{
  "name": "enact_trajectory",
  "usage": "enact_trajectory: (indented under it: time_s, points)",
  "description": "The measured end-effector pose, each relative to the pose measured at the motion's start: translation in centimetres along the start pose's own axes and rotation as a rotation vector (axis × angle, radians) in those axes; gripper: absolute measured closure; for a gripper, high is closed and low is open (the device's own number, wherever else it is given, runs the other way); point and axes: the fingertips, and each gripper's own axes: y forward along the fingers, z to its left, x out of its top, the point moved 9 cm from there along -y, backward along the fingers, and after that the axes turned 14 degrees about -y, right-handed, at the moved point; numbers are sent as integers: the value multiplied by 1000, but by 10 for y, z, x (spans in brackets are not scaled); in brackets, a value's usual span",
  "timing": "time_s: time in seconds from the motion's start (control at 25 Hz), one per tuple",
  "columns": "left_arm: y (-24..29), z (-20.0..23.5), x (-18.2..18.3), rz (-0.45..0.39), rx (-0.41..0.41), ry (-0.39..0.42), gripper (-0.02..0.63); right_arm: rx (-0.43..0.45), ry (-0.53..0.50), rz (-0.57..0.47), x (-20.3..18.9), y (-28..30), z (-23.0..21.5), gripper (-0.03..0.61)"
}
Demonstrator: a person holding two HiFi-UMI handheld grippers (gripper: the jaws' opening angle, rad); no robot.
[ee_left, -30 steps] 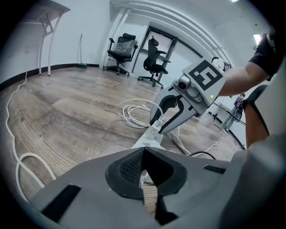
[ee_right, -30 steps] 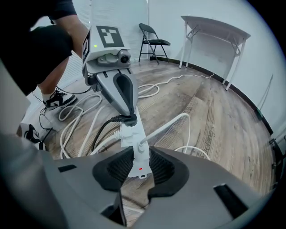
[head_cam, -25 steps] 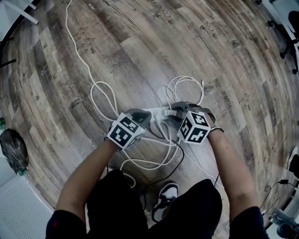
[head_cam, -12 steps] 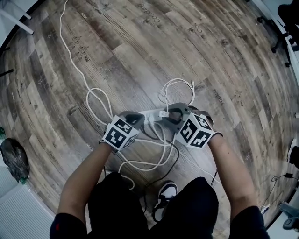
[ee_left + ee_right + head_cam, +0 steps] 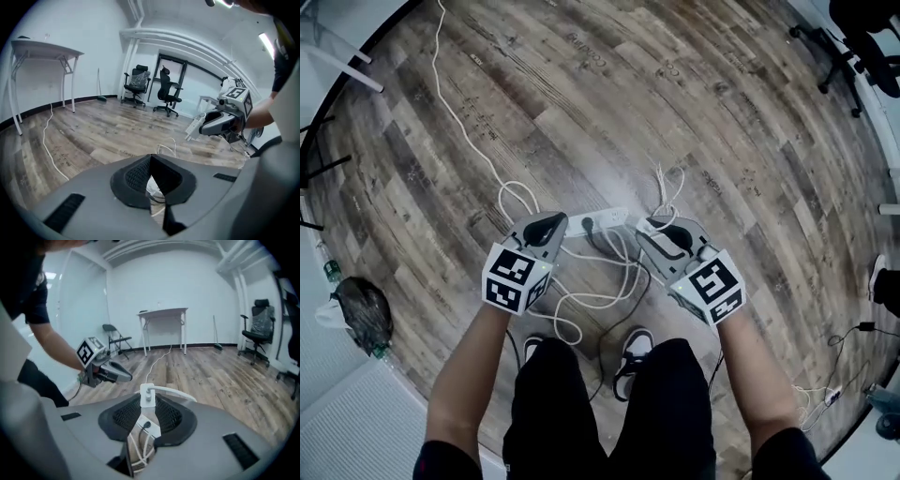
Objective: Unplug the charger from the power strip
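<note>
A white power strip (image 5: 598,222) hangs above the wooden floor between my two grippers. My left gripper (image 5: 553,225) is at its left end, jaws shut, and a bit of white shows between them (image 5: 151,187). My right gripper (image 5: 654,232) is shut on the white charger (image 5: 147,395), whose cable (image 5: 176,392) curves off to the right. The charger (image 5: 643,225) sits just at the strip's right end; I cannot tell whether its prongs are still seated. A black plug (image 5: 142,424) sits in the strip below my right jaws. White cords (image 5: 600,295) dangle beneath.
A long white cable (image 5: 469,122) runs over the floor to the upper left. A dark bag (image 5: 358,314) lies at the left. Office chairs (image 5: 152,89) and a white table (image 5: 164,312) stand by the walls. The person's shoes (image 5: 633,349) are right below the strip.
Both grippers have risen well off the floor, taking the strip and its cords up with them. The right gripper has rolled. The cable loop behind the strip has been pulled narrow.
</note>
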Motion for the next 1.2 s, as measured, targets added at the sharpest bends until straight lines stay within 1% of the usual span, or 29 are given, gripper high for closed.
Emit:
enact_trajectory:
  time_s: [0.08,0.2,0.36,0.52,0.64,0.72,0.84,1.04,1.2]
  points:
    - [-38,-17,21,-15,2,-44,591,-57,115,-41,32,-38,8,474]
    - [-97,-47,53,-46,9,-91,591,-130,234,-84,74,-92,23,474]
    - [-178,-97,96,-69,6,-110,591,-156,338,-131,134,-161,44,474]
    - [-267,-145,141,-136,34,-130,591,-184,411,-184,204,-231,58,474]
    - [-330,-183,180,-196,55,-148,591,-234,553,-256,258,-285,60,474]
    - [-371,-207,207,-228,70,-157,591,-262,597,-286,297,-318,60,474]
    - [-431,-243,249,-284,95,-134,591,-286,565,-339,356,-368,64,474]
    - [-527,-299,314,-415,103,-101,591,-322,408,-408,450,-445,72,474]
    - [-580,-325,363,-525,98,-44,591,-381,302,-503,517,-487,69,474]
